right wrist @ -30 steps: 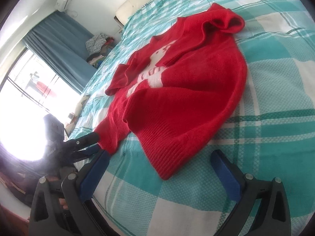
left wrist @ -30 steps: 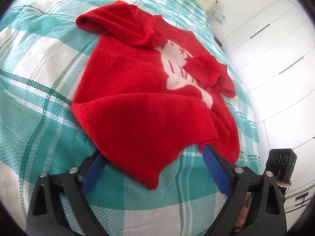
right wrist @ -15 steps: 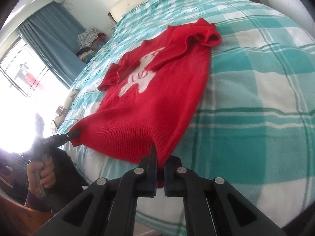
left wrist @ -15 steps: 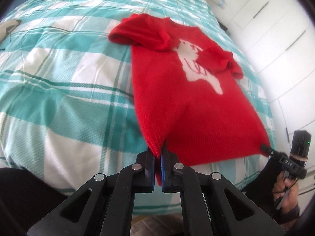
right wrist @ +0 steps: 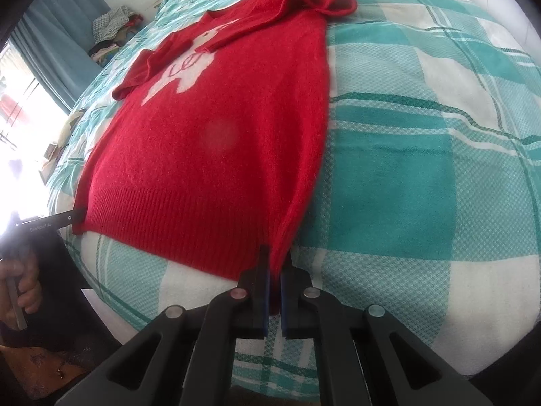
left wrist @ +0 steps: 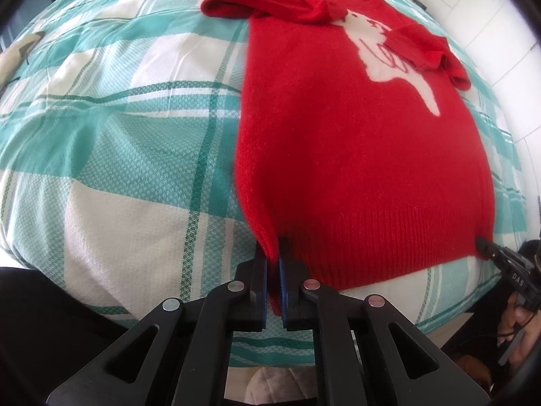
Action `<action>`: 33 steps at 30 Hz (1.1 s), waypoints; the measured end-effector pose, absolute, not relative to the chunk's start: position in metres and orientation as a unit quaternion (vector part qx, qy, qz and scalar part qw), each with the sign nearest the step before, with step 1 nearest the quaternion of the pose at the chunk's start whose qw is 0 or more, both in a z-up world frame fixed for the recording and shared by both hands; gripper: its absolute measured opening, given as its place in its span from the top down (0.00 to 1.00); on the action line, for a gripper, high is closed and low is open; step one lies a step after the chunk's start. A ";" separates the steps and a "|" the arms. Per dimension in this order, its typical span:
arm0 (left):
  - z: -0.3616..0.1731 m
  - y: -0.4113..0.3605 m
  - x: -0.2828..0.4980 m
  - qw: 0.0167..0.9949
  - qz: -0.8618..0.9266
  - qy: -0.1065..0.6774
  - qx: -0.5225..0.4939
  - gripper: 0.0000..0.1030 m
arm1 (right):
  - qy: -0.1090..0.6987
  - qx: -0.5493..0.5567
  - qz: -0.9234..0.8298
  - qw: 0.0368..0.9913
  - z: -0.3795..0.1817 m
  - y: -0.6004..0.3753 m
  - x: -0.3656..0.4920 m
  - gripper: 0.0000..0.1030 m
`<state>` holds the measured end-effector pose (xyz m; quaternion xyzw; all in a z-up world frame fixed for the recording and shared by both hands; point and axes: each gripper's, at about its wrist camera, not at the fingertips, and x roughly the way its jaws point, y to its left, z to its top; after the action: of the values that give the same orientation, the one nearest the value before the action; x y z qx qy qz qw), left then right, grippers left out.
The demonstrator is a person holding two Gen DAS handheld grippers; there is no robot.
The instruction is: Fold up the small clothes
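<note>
A small red knit sweater [left wrist: 355,142] with a white animal motif lies front up on the bed, stretched flat, both short sleeves folded in over the chest. My left gripper [left wrist: 273,257] is shut on the hem's left corner. My right gripper [right wrist: 275,260] is shut on the hem's right corner; the sweater [right wrist: 219,142] runs away from it toward the headboard. Each gripper shows in the other's view, the right gripper [left wrist: 487,253] at the far hem corner and the left gripper [right wrist: 72,220] likewise.
The bed has a teal and white plaid cover [left wrist: 128,155]. White wardrobe doors [left wrist: 490,6] stand beyond the bed on one side. A blue curtain [right wrist: 57,17], a bright window and a pile of clothes [right wrist: 111,23] are on the other side.
Both grippers went from open to shut on the hem corners, then pulled the sweater flat and toward the bed's near edge.
</note>
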<state>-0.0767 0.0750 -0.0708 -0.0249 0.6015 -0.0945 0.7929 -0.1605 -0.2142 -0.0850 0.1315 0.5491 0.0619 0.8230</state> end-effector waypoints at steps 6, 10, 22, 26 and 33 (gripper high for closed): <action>-0.034 0.086 -0.090 0.826 -0.061 0.560 0.001 0.29 | 0.555 0.097 0.046 0.825 -0.050 -0.240 -0.169 0.60; 0.005 0.096 -0.085 0.856 -0.061 0.513 -0.008 0.26 | 0.502 0.001 -0.002 0.865 0.008 -0.257 -0.153 0.54; -0.031 0.039 -0.006 0.871 -0.128 0.468 -0.082 0.15 | 0.423 -0.193 0.214 0.859 -0.014 -0.125 0.041 0.46; -0.034 0.041 -0.016 0.879 -0.112 0.461 -0.048 0.15 | 0.451 -0.203 0.227 0.839 -0.063 -0.102 0.076 0.46; -0.033 0.051 -0.010 0.874 -0.113 0.466 -0.084 0.15 | 0.430 -0.049 0.138 0.891 -0.025 -0.198 0.086 0.92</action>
<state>-0.0103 0.0511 -0.0334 -0.0839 0.4660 -0.1133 0.8735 0.0862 -0.1975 -0.0253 -0.0492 0.4299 0.1383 0.8909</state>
